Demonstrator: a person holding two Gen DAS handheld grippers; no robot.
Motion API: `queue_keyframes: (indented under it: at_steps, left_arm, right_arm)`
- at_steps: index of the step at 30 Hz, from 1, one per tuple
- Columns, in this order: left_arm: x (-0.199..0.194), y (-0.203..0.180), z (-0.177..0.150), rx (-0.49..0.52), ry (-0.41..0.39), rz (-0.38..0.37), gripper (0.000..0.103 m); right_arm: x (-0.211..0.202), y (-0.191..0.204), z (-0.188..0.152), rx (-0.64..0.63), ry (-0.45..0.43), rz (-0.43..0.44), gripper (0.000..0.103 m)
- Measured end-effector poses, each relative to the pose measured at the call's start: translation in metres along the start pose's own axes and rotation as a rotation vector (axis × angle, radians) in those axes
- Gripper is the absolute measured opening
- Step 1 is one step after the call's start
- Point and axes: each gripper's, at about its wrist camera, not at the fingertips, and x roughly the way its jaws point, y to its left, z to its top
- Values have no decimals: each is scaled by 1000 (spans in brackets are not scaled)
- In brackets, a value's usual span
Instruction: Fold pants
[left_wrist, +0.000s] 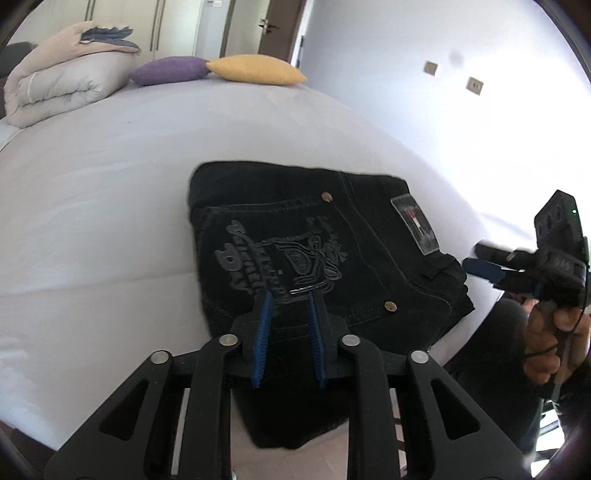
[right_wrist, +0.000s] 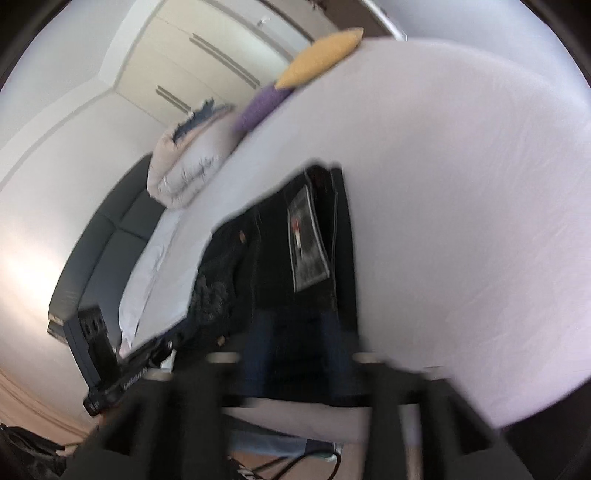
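- The wide bed (left_wrist: 110, 177) with its pale lilac sheet is carrying everything; its near edge is running just under the folded garment, so there is little margin on that side
- A rolled cream and grey duvet (left_wrist: 59, 85) is sitting at the far left corner of the bed, with a purple cushion (left_wrist: 170, 70) and a yellow cushion (left_wrist: 255, 68) lying touching beside it, all well apart from the work
- The black denim pants (left_wrist: 314, 236), already folded into a compact block with the embroidered back pocket and the grey waistband patch (left_wrist: 415, 223) facing up, are lying near the bed's front edge, one end hanging a little over it
- The right gripper (left_wrist: 480, 266), held in a person's hand (left_wrist: 554, 332), is hovering just beside the waistband corner; its jaws are standing apart and nothing is between them, though its own view is too blurred to add detail
- The left gripper (left_wrist: 290, 328), with blue ribbed pads, is hovering over the pocket end of the pants; its jaws are parted only narrowly and no fabric is showing pinched between the pads
- The fold looks nearly finished, judging by the tidy block
- Risk: the overhanging end could be dragging the stack off the bed if either gripper nudges it forward
- Risk: a narrow jaw brushing the top layer could be snagging it and peeling the fold open
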Motion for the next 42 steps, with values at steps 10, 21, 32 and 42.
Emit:
queue_keyframes:
  at_steps: [10, 21, 32, 42]
  left_arm:
    - [9, 55, 27, -222, 50, -101, 93]
    - [75, 58, 38, -239, 260, -180, 78]
    - [64, 56, 54, -201, 228, -153, 27]
    - [57, 57, 142, -74, 119, -128, 23]
  right_arm:
    - [29, -20, 38, 74, 114, -40, 68]
    - [95, -27, 66, 160, 273, -12, 50]
    - [100, 10, 67, -4, 241, -89, 19]
    - [91, 43, 143, -110, 151, -44, 19]
